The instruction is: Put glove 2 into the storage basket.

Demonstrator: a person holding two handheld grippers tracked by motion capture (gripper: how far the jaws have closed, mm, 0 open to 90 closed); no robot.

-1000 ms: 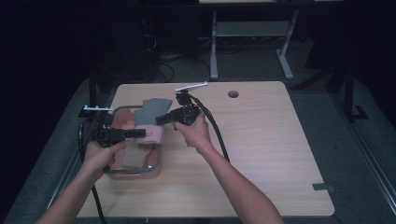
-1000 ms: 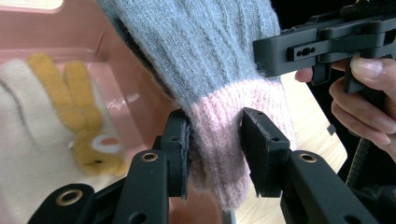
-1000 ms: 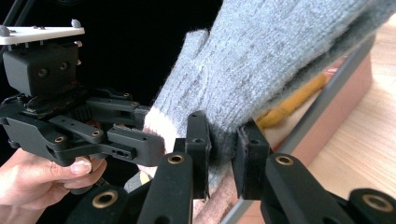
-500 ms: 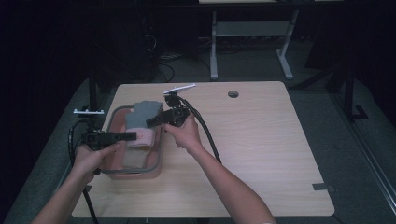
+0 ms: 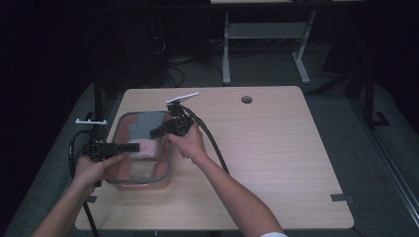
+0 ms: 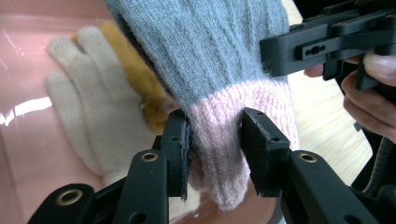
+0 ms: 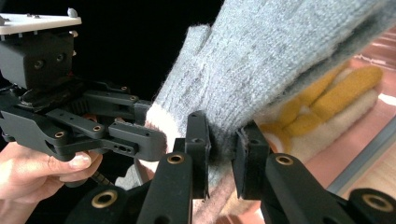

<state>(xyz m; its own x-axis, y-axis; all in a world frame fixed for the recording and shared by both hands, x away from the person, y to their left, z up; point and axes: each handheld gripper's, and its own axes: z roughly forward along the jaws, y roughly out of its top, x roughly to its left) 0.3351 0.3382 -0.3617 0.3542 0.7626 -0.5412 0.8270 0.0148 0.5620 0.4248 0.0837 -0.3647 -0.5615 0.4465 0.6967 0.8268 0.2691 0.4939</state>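
- Grey knitted glove [image 6: 219,51] with a pink cuff hangs over the pink tray [image 5: 120,170], stretched between both grippers.
- Left gripper [image 6: 215,154] pinches the pink cuff.
- Right gripper [image 7: 223,156] is clamped on the grey knit beside the cuff.
- A cream and mustard glove [image 6: 88,112] lies in the tray underneath.

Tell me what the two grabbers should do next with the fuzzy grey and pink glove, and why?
Probably lower it a little further into the pink tray. The left gripper and the right gripper each pinch the grey and pink glove at its cuff end, and it hangs above the white and yellow glove already lying in the tray, so setting it down comes before letting go.
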